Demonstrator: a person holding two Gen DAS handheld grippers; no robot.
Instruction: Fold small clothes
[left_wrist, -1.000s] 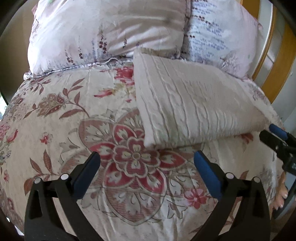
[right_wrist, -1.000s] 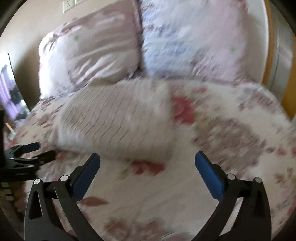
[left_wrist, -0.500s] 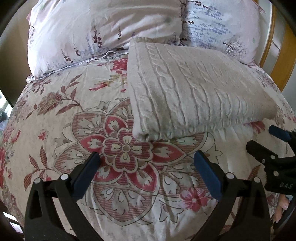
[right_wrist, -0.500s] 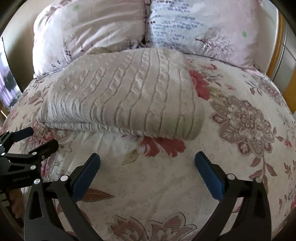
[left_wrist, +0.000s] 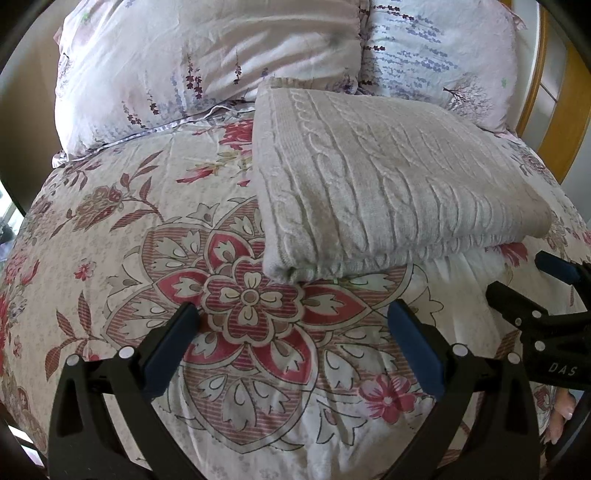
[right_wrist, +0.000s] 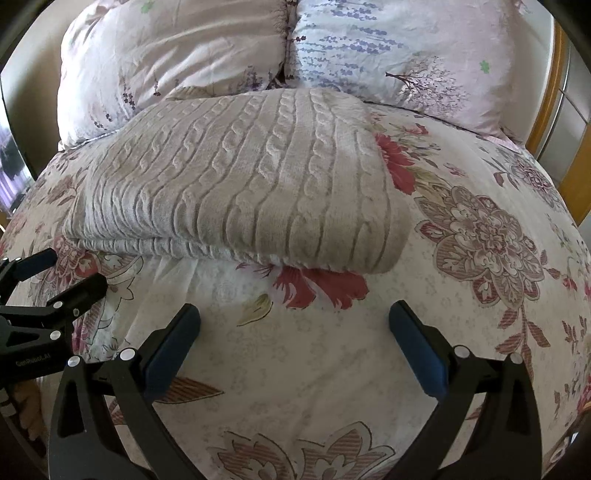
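A cream cable-knit garment (left_wrist: 384, 184) lies folded in a thick rectangle on the floral bedspread, its far edge against the pillows; it also shows in the right wrist view (right_wrist: 251, 181). My left gripper (left_wrist: 291, 317) is open and empty, hovering over the bedspread just short of the garment's near left corner. My right gripper (right_wrist: 293, 317) is open and empty, just short of the garment's near right edge. Each gripper shows in the other's view: the right one at the right edge (left_wrist: 524, 280), the left one at the left edge (right_wrist: 55, 269), both open.
The floral bedspread (left_wrist: 147, 258) covers the bed. Two pillows (left_wrist: 207, 62) (left_wrist: 443, 51) lean at the head behind the garment. A wooden headboard (left_wrist: 561, 96) stands at the right. A dark screen (right_wrist: 11, 166) is at the left edge.
Both grippers have moved forward toward the folded garment, which now looks larger and nearer. The right wrist view has gone from blurred to steady. Both grippers stay open.
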